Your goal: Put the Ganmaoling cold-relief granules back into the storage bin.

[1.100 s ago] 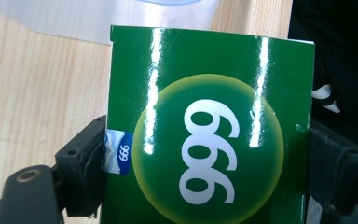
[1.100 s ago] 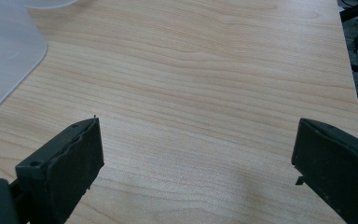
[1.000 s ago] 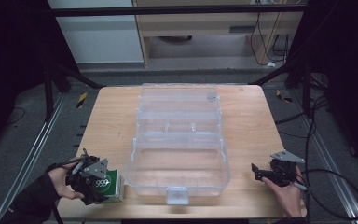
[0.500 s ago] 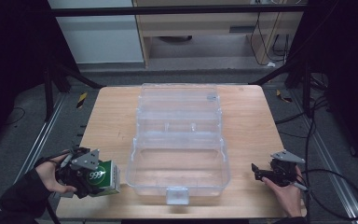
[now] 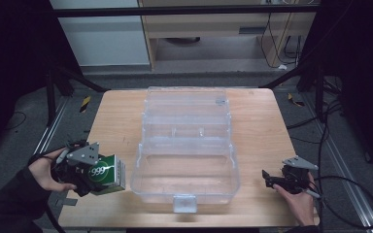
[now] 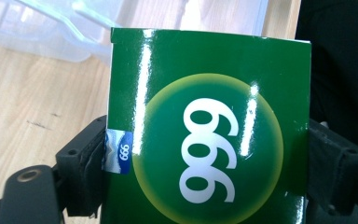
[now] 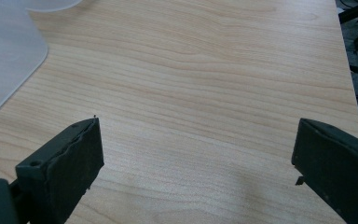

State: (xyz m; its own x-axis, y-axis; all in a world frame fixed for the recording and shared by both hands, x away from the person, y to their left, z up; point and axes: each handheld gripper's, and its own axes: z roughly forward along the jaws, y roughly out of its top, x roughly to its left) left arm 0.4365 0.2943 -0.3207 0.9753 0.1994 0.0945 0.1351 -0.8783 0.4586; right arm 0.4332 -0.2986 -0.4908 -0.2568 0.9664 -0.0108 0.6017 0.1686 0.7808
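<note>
— From above, where was the green box [image 5: 106, 173]?
— At eight o'clock, beside the clear case [image 5: 186, 145], pinched by the left gripper [image 5: 93, 175].
— The left gripper view?
— Jaws pressed both sides.
— The right gripper [image 7: 193, 163]?
— Jaws spread over bare surface [image 7: 205, 84].

Black grippers [image 5: 85, 167] w/ grey triangular plates; trailing cables; dark sleeves

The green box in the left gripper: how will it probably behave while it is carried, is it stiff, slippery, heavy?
The green box looks like thin glossy cardboard, so probably light and fairly stiff, though hard squeezing might dent it. Its shiny face shows glare, so it may slip somewhat. The left gripper clamps it on two flat sides, which should keep it from rolling.
</note>
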